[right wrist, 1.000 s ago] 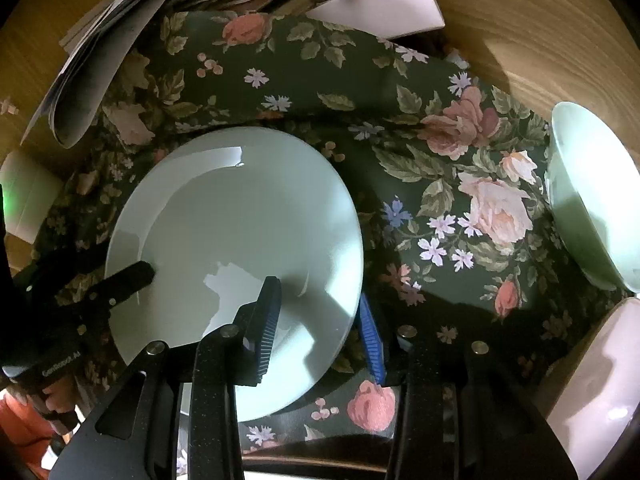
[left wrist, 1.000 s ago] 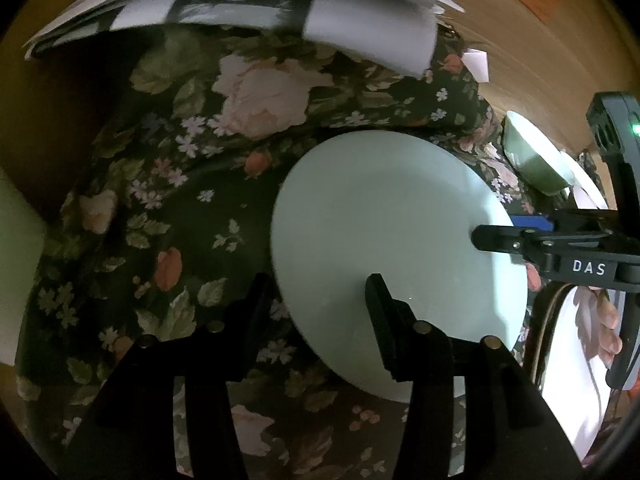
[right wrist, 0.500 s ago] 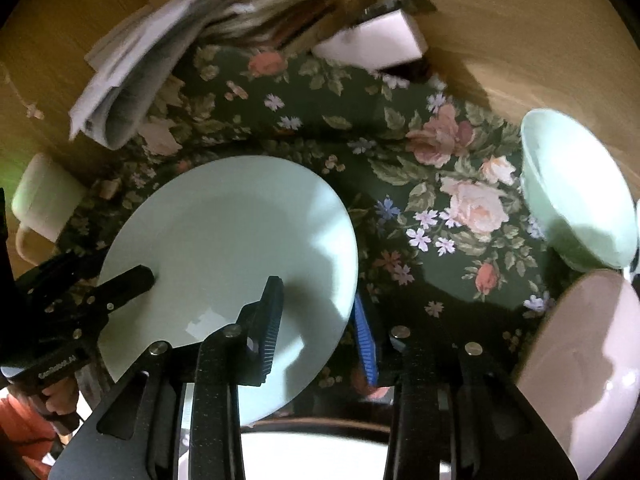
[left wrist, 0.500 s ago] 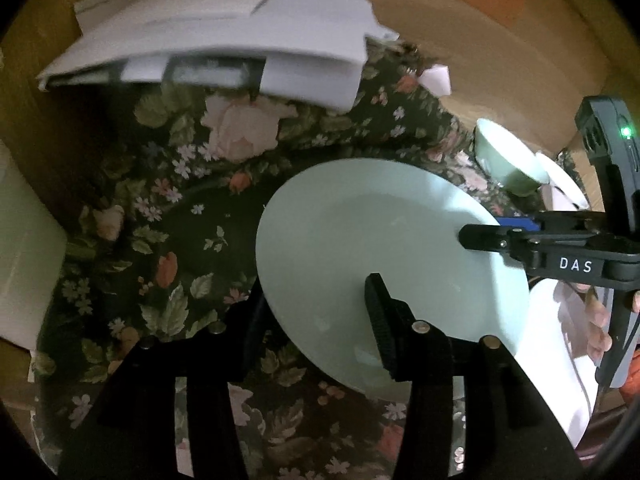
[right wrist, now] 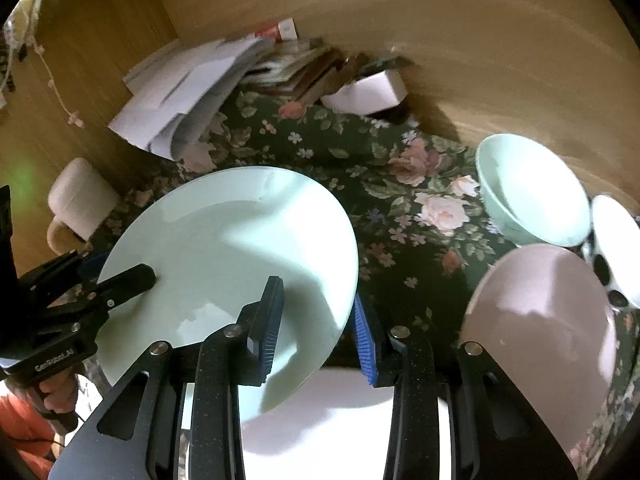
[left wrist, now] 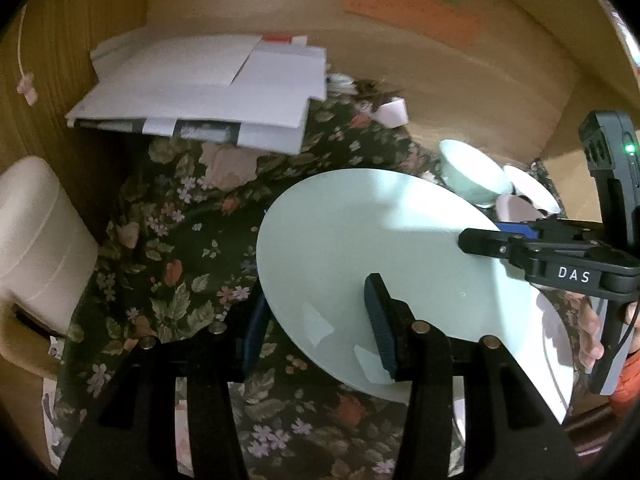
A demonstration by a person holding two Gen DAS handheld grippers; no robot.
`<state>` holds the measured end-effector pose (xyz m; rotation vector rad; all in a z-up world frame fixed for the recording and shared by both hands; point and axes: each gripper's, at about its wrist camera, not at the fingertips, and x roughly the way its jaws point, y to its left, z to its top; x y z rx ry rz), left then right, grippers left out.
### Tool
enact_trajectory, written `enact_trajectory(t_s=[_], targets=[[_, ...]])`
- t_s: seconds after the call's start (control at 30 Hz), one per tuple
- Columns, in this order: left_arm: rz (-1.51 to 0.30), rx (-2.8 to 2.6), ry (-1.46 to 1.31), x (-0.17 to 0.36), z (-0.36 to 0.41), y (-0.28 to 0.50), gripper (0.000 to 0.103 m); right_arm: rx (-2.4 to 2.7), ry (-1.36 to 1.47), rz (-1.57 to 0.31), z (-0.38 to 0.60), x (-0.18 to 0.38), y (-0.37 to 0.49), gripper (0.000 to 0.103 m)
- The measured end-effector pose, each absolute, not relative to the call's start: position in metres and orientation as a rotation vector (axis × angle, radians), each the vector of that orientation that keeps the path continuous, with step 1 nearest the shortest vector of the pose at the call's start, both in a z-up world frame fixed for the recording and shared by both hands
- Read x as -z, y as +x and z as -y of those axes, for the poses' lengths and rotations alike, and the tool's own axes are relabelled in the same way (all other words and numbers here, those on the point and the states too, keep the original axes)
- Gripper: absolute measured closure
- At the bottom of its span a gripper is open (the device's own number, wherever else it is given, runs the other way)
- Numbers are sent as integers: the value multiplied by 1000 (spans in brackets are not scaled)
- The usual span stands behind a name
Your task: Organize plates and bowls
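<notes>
I hold a pale green plate (left wrist: 372, 248) above the flowered cloth (left wrist: 168, 248), my left gripper (left wrist: 316, 332) and right gripper (right wrist: 318, 324) each clamped on opposite rims. Uneven pulling could slip it onto the white plate (right wrist: 340, 420) below.

The white plate (right wrist: 340, 412) is mostly hidden under the green plate (right wrist: 224, 248). The spotted bowl (right wrist: 614, 240) gets cut off at the edge, and the wall notes (left wrist: 408, 4) are too blurry to read.
</notes>
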<state>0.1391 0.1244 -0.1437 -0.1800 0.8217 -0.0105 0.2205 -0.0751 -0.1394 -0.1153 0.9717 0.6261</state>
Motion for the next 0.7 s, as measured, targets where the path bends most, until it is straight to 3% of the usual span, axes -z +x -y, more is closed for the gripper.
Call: enact_trajectory(t_s=[0.7], targets=[[-719,103,-122,108,-66,90,56,-559,-61,-866,137,109,150,72]])
